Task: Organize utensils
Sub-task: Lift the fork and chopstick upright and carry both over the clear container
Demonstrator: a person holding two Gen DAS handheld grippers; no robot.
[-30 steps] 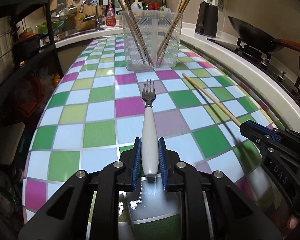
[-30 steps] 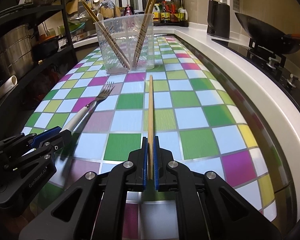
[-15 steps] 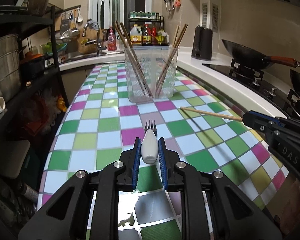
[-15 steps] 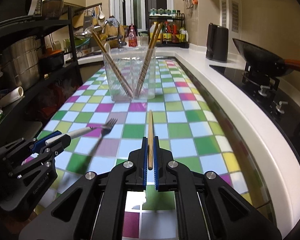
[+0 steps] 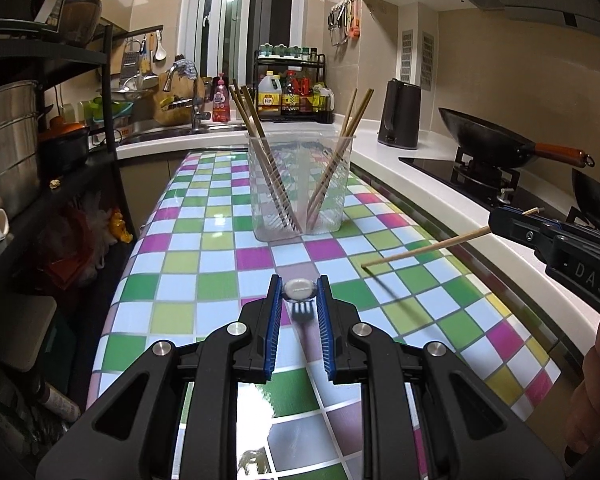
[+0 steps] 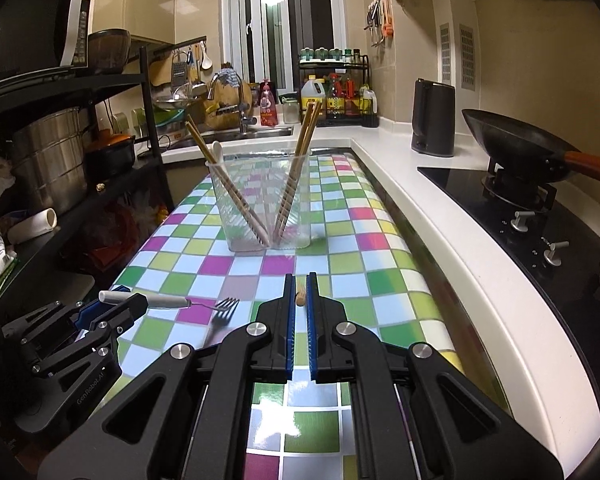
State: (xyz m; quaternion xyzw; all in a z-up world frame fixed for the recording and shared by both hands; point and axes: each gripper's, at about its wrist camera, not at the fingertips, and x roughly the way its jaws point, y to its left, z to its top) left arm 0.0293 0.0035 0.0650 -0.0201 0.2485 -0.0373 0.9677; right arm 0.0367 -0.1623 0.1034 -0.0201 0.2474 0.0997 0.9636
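Left wrist view: closest to the camera, the left gripper [image 5: 299,300] has its jaws pinching the white-handled metal fork [image 5: 299,289] by the round end of the handle. The prongs point down, probably so the fork can drop straight into a cup. It hangs above the checkered table [image 5: 204,268], on the near side of the clear plastic holder [image 5: 300,188].

In the right wrist view, the right gripper [image 6: 299,300] has its jaws pressed onto a single wooden chopstick [image 6: 300,299], held by one end. In the left wrist view this stick slants down with its tip just above the table, near and to the right of the clear holder.

Farther off, the clear holder stands upright on the table. It already has brown chopsticks [image 5: 272,176] leaning to its left and right sides, so the middle looks free. I think the fork and the stick will both go in there next.

Behind the holder are the sink tap [image 5: 192,96] and a black wok [image 5: 488,140].
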